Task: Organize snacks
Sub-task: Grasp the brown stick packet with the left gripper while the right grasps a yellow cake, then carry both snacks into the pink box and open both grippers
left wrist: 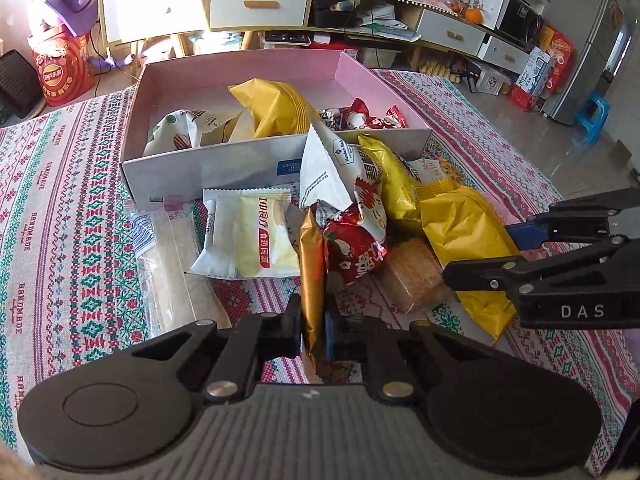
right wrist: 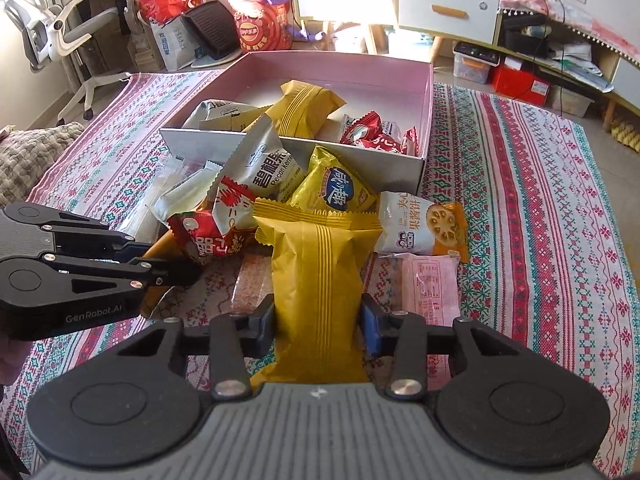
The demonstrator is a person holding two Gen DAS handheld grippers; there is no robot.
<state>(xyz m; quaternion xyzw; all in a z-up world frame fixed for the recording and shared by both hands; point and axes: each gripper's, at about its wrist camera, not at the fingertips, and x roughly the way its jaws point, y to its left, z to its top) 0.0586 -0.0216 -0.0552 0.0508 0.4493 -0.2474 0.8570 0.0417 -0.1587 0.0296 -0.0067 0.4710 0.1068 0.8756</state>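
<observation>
My right fingers are closed on the fat yellow foil snack pack, its long axis pointing straight ahead at the pink open cardboard box. My left fingers pinch a slim orange-gold packet edge-on, also aimed boxward; both sit over the worktop's snack pile, right pack nearer the box's front wall.

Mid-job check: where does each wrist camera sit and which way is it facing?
Left wrist: on the left hand-held gripper, angled down at the snack pile; clamps a gold packet; right hand-held gripper shows.
Right wrist: on the right gripper, angled down; grips a yellow packet; left gripper shows.
Shared: pink box, patterned tablecloth.
</observation>
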